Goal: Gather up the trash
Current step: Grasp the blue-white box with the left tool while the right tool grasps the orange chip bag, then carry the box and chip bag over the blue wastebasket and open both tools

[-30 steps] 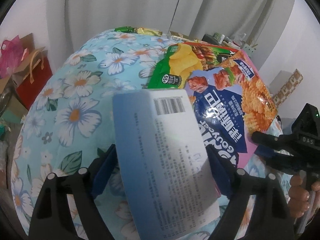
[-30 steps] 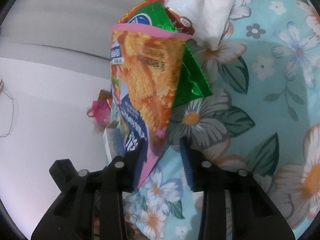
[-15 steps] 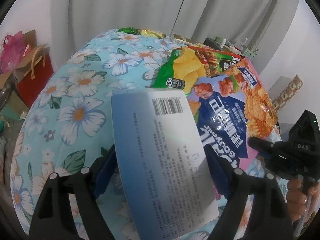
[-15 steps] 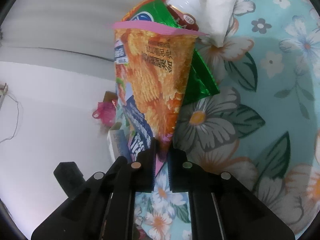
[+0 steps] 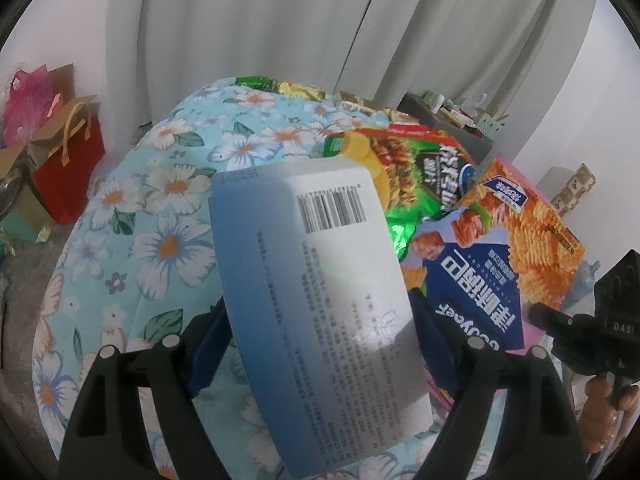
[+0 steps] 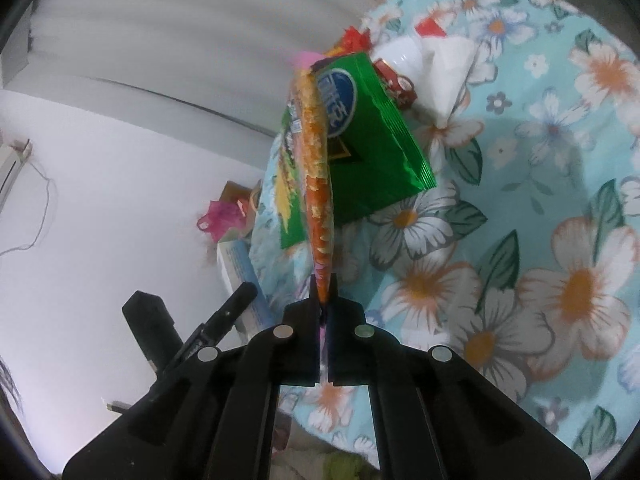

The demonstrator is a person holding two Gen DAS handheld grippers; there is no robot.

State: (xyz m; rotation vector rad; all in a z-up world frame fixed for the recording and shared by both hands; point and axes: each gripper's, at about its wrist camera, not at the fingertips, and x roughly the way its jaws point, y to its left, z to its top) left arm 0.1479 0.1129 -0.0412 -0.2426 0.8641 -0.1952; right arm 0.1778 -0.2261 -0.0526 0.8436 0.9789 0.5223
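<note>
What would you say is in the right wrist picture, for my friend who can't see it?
The right gripper is shut on the bottom corner of an orange and pink snack bag, seen edge-on and sticking up. Behind it lies a green snack bag on a blue flowered cloth, with a white tissue farther back.

Left claw [image 5: 320,344]: pads pressed on both sides of a flat blue-and-white barcoded carton [image 5: 320,304].
Behind carton: green crisp packet [image 5: 416,176], blue-and-orange snack bag [image 5: 500,264].
Surface: floral turquoise cloth [image 5: 160,216].
Right edge: right claw [image 5: 560,328].
</note>
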